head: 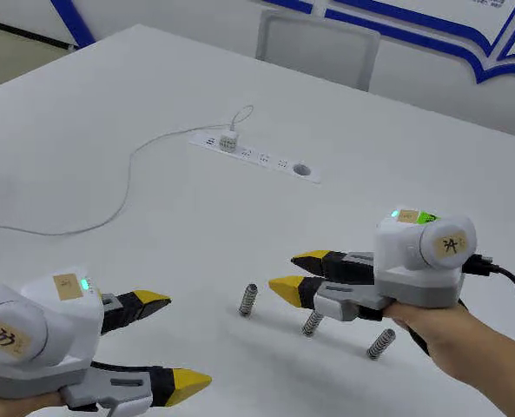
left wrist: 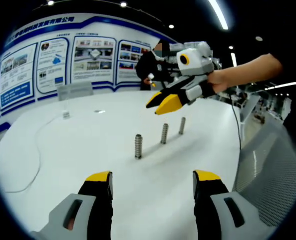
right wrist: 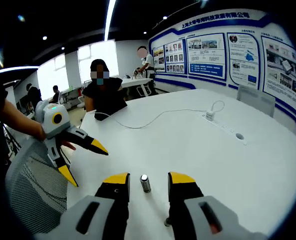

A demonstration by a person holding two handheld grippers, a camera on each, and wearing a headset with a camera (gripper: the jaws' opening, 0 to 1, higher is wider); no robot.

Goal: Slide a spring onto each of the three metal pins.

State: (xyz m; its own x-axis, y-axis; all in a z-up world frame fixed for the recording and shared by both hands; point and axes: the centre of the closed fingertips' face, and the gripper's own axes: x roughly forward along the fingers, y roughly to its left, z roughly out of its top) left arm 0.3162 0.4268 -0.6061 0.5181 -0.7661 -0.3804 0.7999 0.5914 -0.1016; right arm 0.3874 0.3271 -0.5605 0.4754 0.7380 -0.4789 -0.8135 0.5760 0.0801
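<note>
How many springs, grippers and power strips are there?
Springs: 3
Grippers: 2
Power strips: 1
Total: 6

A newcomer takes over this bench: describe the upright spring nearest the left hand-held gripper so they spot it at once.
On the white table, three upright springs stand in a row by the right hand-held gripper. Pick the end spring on the side of the left hand-held gripper. It alone stands clear of the right hand-held gripper; its neighbours sit close by it and the hand.
</note>
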